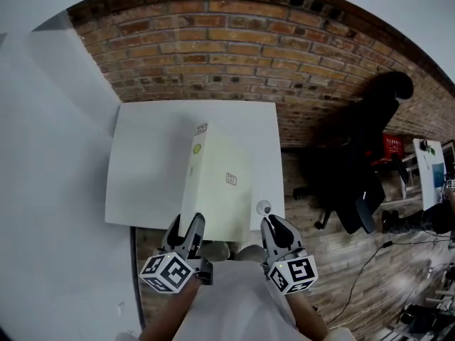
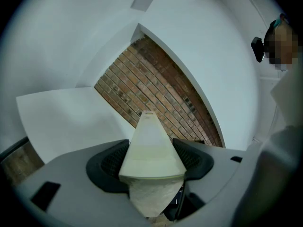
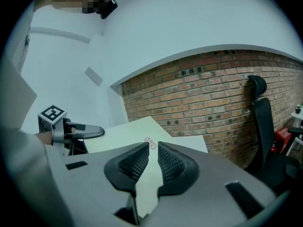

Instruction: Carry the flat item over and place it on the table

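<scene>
The pale cream flat box [image 1: 220, 183] is a broad, thin rectangle with a wide top face and a narrow side face turned to the left. A round green sticker and a small label sit at the far end of that narrow face, and another small label sits on the wide face. The box lies lengthwise over the right half of the white square bench [image 1: 149, 155], with its far end near the bench's far edge and its near end past the near edge. Whether it rests on the bench top or is held just above it cannot be told.

The left claw [image 1: 186, 226] is at the box's near left corner. In the left gripper view its jaws stand wide and are clamped on the thick narrow face of the box [image 2: 150, 148]. The right claw [image 1: 274, 226] is at the near right corner. In the right gripper view its jaws are almost together, pinching the thin edge of the box [image 3: 137, 141].

Both claws sit side by side and level, pointing away from the person toward the red brick wall [image 1: 234, 34], with the forearms running back under the marker cubes. A black office chair [image 1: 355, 169] stands to the right of the bench.
</scene>
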`<state>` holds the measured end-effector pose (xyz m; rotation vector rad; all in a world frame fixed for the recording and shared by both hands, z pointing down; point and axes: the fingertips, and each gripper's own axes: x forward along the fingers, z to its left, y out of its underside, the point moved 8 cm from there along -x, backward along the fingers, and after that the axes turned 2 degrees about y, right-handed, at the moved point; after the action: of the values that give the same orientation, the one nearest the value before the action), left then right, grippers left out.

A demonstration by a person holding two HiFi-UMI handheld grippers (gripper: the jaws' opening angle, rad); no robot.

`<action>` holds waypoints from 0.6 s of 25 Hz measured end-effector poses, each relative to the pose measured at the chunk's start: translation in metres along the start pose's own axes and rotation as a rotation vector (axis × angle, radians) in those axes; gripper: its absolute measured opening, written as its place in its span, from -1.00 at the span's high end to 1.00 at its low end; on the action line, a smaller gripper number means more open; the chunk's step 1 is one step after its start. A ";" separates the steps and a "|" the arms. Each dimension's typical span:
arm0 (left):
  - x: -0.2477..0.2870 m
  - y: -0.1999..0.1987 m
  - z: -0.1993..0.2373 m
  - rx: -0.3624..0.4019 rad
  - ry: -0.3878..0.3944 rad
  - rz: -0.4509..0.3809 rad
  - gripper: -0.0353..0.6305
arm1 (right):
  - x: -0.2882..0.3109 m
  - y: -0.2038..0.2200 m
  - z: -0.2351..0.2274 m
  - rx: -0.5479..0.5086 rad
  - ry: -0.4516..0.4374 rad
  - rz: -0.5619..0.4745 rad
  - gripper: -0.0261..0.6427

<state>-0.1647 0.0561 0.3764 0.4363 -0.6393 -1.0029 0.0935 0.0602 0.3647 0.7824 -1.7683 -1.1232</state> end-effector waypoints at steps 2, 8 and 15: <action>0.010 -0.001 -0.001 0.002 -0.002 0.010 0.00 | 0.007 -0.003 -0.006 0.025 0.003 0.005 0.69; 0.028 -0.002 -0.006 -0.015 -0.006 0.009 0.00 | 0.024 -0.012 -0.018 0.007 -0.019 0.028 0.69; 0.052 0.007 -0.006 -0.060 -0.037 0.011 0.00 | 0.039 -0.015 -0.036 -0.028 -0.062 0.071 0.69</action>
<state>-0.1364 0.0142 0.3917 0.3617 -0.6422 -1.0192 0.1108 0.0085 0.3710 0.6693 -1.8142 -1.1332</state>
